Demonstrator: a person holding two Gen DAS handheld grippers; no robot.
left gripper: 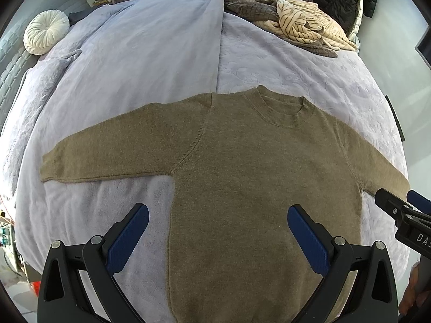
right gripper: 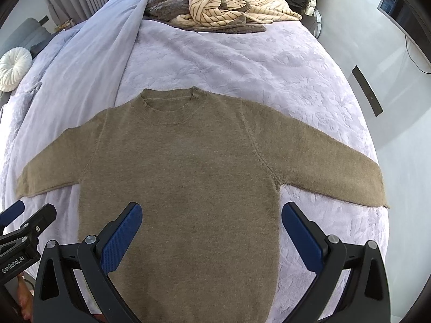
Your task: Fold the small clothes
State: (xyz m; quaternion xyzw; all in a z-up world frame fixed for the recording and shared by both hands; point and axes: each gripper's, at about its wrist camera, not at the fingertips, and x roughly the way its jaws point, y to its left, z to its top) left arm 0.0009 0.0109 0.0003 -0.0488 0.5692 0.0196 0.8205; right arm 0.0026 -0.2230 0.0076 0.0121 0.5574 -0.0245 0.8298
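Left wrist view, my left tongs wide open over the olive sweater, spread flat on the bed, right tongs likewise wide above its hem, clothes pile beyond the collar

Both views are evenly and brightly lit by cool, soft daylight, and no harsh glare is seen. Only faint shadows are cast along the edges of the sweater ahead of the left claw and under the folds of the bed cover beyond the right claw. Strong fisheye bending is shown, with black vignetting at the corners. Focus is sharp at the centre and softened toward the rims.
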